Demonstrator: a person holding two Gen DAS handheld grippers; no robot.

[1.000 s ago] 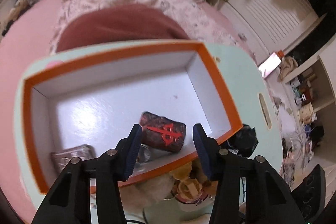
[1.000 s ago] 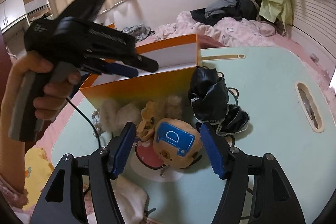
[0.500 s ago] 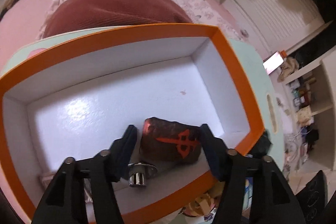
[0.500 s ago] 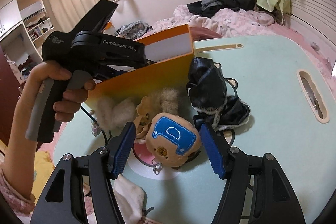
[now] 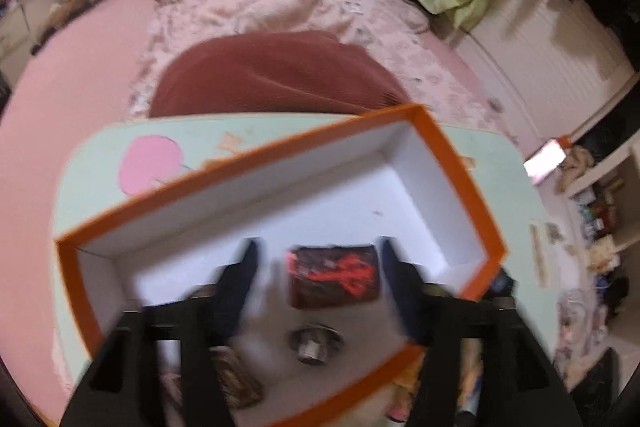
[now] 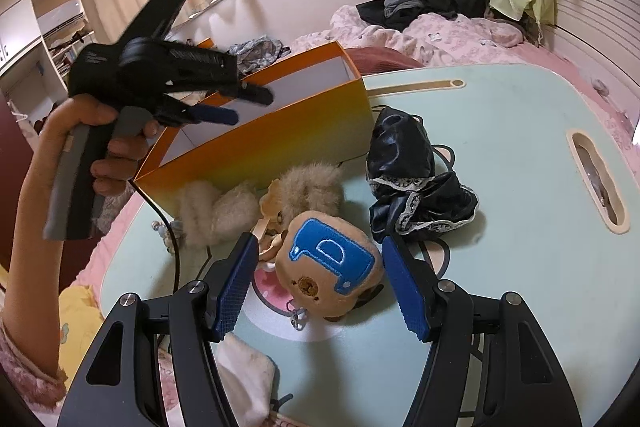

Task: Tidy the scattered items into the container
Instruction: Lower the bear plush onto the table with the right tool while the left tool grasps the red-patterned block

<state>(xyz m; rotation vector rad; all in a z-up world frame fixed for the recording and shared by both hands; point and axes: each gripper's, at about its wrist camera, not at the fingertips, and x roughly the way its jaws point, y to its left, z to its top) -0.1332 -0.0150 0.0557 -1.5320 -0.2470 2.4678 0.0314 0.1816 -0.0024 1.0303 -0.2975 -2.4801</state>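
A: Right wrist: right gripper (image 6: pixel 318 287) wide open, empty, straddling plush (image 6: pixel 332 263) on table (image 6: pixel 520 131). Close low on plush body; clear black cloth (image 6: pixel 412 179).

B: Left wrist only: left gripper (image 5: pixel 316 267) open, empty, over box (image 5: pixel 460 167); dark pouch (image 5: pixel 334 275) and metal knob (image 5: pixel 316 343) inside. Blurred.
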